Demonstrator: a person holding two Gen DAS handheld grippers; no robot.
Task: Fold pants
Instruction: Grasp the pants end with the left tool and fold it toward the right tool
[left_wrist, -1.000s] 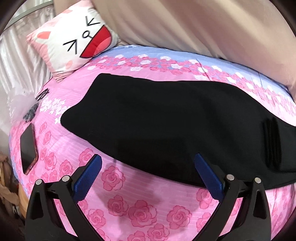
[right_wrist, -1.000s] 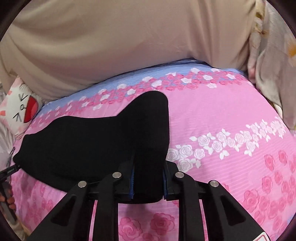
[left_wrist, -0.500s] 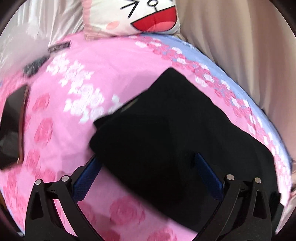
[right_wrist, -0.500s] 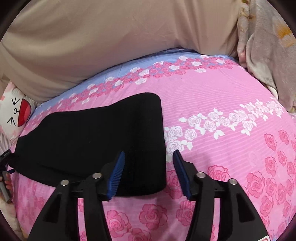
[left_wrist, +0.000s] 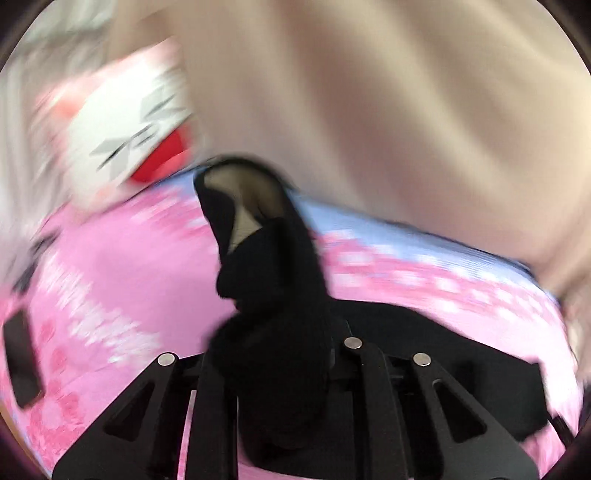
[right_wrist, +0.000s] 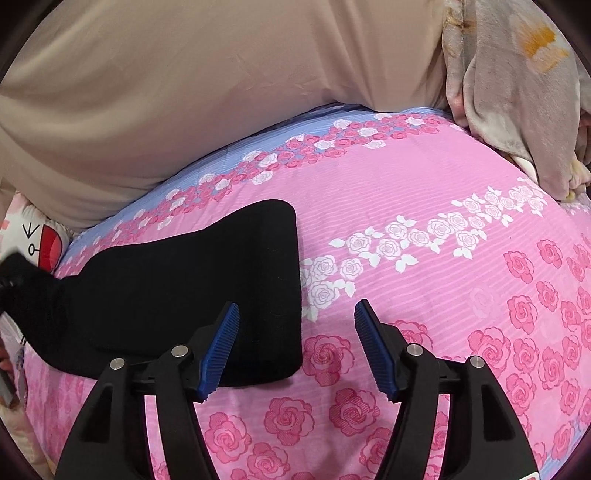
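Black pants (right_wrist: 192, 280) lie on the pink rose bedsheet (right_wrist: 424, 206), their right end flat and square. My right gripper (right_wrist: 295, 343) is open and empty just above that right end. My left gripper (left_wrist: 273, 373) is shut on the left end of the pants (left_wrist: 273, 295) and holds it lifted off the bed; the cloth stands up in a bunch with a hem opening at the top. The left wrist view is heavily blurred. In the right wrist view the lifted left end (right_wrist: 26, 288) shows at the far left.
A cat-face pillow (left_wrist: 122, 125) sits at the bed's far left corner, also in the right wrist view (right_wrist: 40, 243). A dark phone (left_wrist: 20, 362) lies on the left edge. A beige curtain (right_wrist: 221, 92) hangs behind the bed. A grey blanket (right_wrist: 517, 92) is piled far right.
My left gripper moved onto the pants' left end, shut on it and lifted it. My right gripper let go of the right end, opened wide and backed off slightly.
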